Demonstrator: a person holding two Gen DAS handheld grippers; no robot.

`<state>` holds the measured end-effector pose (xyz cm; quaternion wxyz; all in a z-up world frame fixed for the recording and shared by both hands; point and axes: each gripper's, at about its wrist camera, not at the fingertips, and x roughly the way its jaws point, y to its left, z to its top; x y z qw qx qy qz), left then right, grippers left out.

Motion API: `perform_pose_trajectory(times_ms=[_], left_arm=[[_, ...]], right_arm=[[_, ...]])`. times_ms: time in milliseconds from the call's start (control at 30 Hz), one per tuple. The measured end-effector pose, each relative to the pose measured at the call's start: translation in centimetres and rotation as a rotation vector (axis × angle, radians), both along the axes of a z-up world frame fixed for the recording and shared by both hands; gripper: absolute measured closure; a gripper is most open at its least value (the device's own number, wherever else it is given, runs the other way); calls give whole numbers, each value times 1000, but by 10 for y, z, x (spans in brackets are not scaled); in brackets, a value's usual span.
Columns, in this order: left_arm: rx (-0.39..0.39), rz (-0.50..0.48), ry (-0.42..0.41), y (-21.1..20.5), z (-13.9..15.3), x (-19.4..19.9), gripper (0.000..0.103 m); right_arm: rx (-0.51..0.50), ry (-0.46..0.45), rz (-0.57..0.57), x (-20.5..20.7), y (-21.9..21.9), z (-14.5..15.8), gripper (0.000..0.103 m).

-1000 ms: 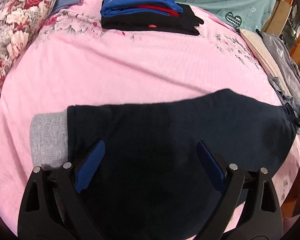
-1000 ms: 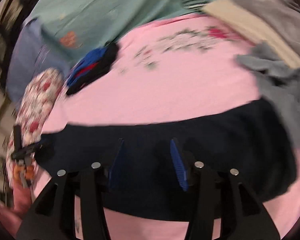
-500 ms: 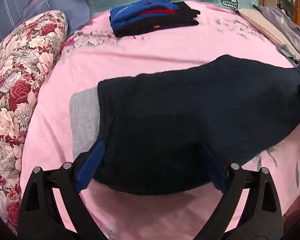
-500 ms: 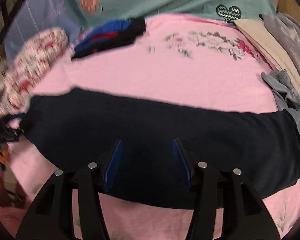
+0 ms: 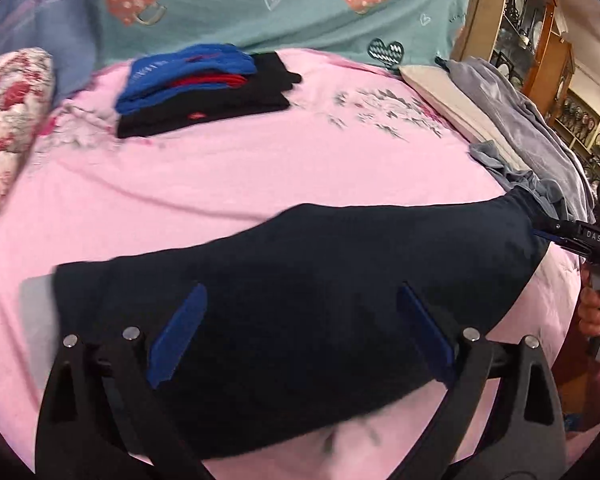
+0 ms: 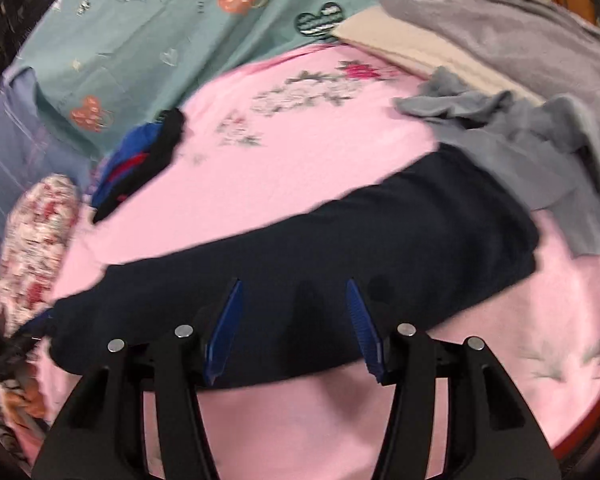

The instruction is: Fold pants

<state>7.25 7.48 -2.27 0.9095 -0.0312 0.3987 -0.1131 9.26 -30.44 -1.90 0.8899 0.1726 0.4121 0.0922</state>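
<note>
Dark navy pants (image 5: 320,288) lie folded lengthwise across the pink bed sheet (image 5: 220,168), with a grey waistband (image 5: 36,312) sticking out at the left end. They also show in the right wrist view (image 6: 340,264). My left gripper (image 5: 300,332) is open and hovers over the near part of the pants. My right gripper (image 6: 296,320) is open over the pants' near edge. It also shows at the pants' right end in the left wrist view (image 5: 580,240).
A stack of folded blue, red and black clothes (image 5: 204,88) sits at the back. A floral pillow (image 5: 8,120) lies at the left. Grey and beige garments (image 6: 520,92) are piled at the right. A teal heart-print cover (image 5: 280,4) lies behind.
Both grippers stayed open while the views swung and tilted over the pants. The pants stay laid out on the sheet; the left view now looks further up the bed.
</note>
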Motion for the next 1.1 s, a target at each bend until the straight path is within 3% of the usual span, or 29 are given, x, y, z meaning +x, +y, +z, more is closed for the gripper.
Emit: perform_pose_trajectory(times_ms=[167,300,433,567,667,933,1100], left_arm=[[-1,6,152,-7,-41,16,6],[1,4,127,-5,-45,9,6],[24,2,120,-7,-47,10,5],[-64,-6,118,4,-45,9,3],[-123,-8,115,12,-45,10,2],[-180,-10,109,17,-45,8,2],[-200,-10,108,19,-44,7,2]], right_arm=[[80,-15,327,41,78,11,48],[40,-33,615,73,149,19,48],[-11,16,811,111,212,6,48],[-97,114,888,143,257,-22,48],[-64,184,967,145,271,-32,48],[-179,38,1143,103,276,-13,41],[-219,73,1169,101,279,-23,41]])
